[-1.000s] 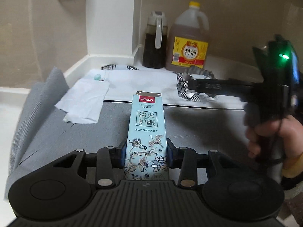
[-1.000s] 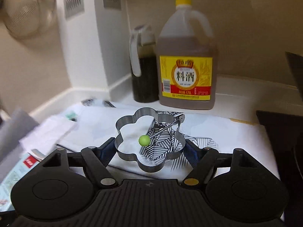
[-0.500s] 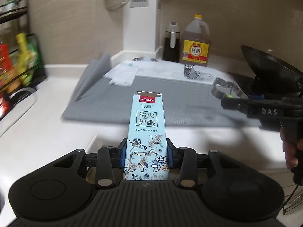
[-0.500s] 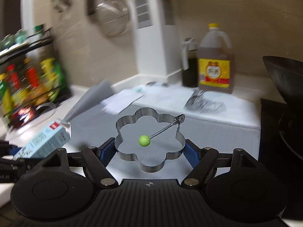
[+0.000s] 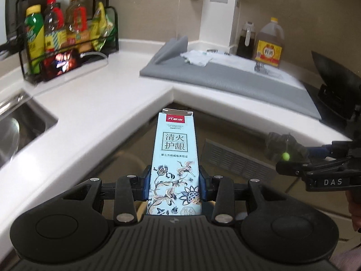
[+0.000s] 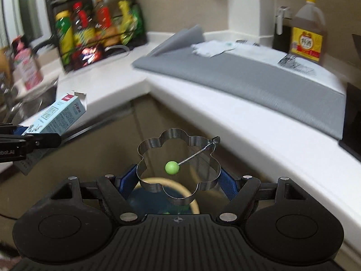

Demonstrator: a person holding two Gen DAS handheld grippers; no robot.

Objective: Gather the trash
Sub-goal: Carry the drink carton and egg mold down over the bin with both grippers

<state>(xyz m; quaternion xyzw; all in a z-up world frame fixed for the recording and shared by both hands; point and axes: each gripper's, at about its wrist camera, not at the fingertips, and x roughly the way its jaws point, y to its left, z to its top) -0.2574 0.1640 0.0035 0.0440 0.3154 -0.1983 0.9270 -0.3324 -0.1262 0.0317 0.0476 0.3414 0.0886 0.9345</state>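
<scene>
My left gripper point(image 5: 174, 181) is shut on a tall light-blue carton point(image 5: 174, 164) with flower and crane prints, held upright off the counter. That carton point(image 6: 61, 116) also shows at the left of the right wrist view, tilted, in the left gripper point(image 6: 27, 135). My right gripper point(image 6: 179, 176) is shut on a flower-shaped metal ring point(image 6: 178, 155) with a wire handle ending in a green ball point(image 6: 172, 167). The right gripper point(image 5: 291, 158) appears at the right of the left wrist view. Below the ring sits a round bin point(image 6: 158, 201) with a tan rim and dark inside.
An L-shaped white counter point(image 5: 97, 115) wraps the corner, with a grey mat point(image 5: 225, 79), white cloths point(image 5: 196, 57) and patterned wrappers point(image 5: 262, 68). Oil jug point(image 5: 269, 43), dark bottle point(image 5: 246, 40), black rack of bottles point(image 5: 63, 33), sink point(image 5: 15, 126), dark wok point(image 5: 334, 85).
Both grippers have pulled back from the mat and off the counter edge, carrying the carton and the ring. The counter corner, rack and sink came into view, and a bin now shows below the ring.
</scene>
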